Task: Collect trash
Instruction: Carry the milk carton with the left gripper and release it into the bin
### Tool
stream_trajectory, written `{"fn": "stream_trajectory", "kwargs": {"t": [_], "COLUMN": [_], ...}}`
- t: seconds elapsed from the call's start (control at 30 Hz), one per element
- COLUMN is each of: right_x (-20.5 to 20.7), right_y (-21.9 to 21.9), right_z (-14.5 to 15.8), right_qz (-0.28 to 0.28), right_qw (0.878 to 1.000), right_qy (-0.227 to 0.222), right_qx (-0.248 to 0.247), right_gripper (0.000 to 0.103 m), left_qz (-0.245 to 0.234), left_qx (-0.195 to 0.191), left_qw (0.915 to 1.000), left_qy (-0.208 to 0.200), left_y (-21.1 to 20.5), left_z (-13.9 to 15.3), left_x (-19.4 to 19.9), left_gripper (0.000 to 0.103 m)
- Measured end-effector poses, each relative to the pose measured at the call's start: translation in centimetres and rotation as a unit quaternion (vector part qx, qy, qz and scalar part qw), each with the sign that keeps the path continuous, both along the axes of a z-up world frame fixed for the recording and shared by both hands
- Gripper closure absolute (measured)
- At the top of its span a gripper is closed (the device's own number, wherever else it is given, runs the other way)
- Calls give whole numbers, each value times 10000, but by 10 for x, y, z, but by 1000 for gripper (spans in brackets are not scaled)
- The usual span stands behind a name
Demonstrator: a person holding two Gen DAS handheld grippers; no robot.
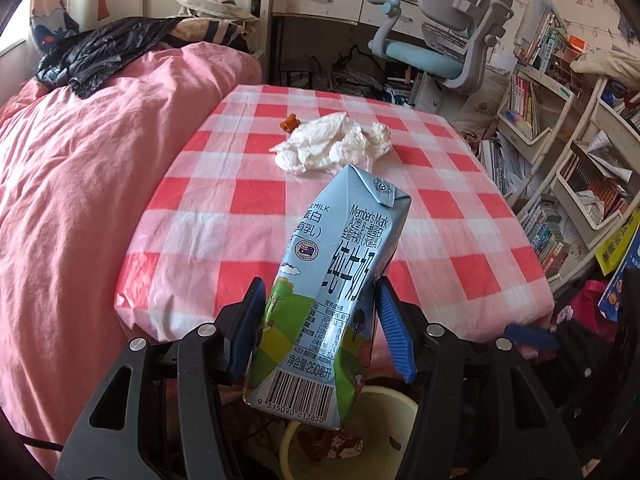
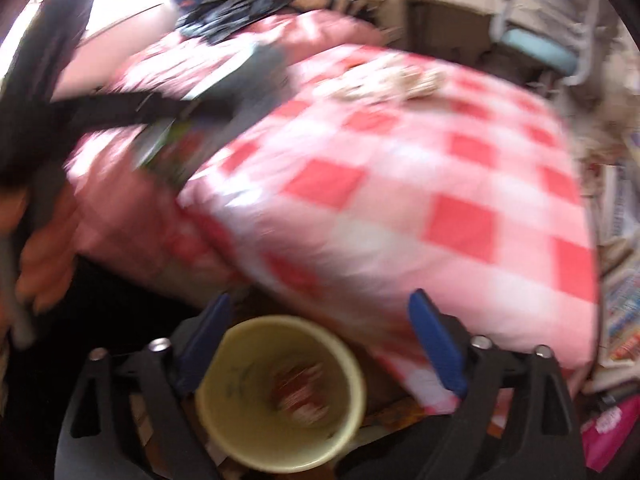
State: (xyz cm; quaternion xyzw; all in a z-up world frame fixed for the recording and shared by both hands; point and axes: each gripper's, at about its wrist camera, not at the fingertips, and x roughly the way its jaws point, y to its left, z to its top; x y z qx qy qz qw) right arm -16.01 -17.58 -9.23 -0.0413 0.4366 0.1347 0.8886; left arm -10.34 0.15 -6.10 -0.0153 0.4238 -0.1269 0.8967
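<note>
The yellow bin mouth lies unblocked below the table edge; crumpled tissue occupies mid-table.

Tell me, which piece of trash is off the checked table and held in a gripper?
The light blue milk carton, clamped in the left gripper above the yellow bin. The crumpled white tissue and small brown scrap lie on the tablecloth.

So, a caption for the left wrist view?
Left gripper holds a milk carton above the yellow bin.
</note>
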Motion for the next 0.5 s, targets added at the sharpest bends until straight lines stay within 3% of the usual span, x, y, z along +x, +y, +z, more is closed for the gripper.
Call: {"fn": "stream_trajectory", "kwargs": {"t": [0.13, 0.33, 0.4, 0.5], "right_x": [0, -2, 0, 1], "right_y": [-7, -21, -28, -33], "right_z": [7, 19, 22, 26], "right_qz": [-417, -764, -901, -1043], "right_qw": [9976, 9928, 9916, 9899], "right_qy": [-357, -729, -802, -892], "right_qx": [-431, -573, -469, -357], "right_gripper": [8, 8, 8, 8], "left_qz": [-206, -383, -426, -429], "left_qx": [2, 32, 70, 269], "left_qw": [9991, 9936, 9907, 9895], "left_qy": [374, 1063, 1293, 1353], "left_y": [-12, -28, -32, -36], "left_z": [-21, -56, -68, -75], "left_x": [-28, -69, -79, -87], "left_gripper": [49, 49, 45, 30]}}
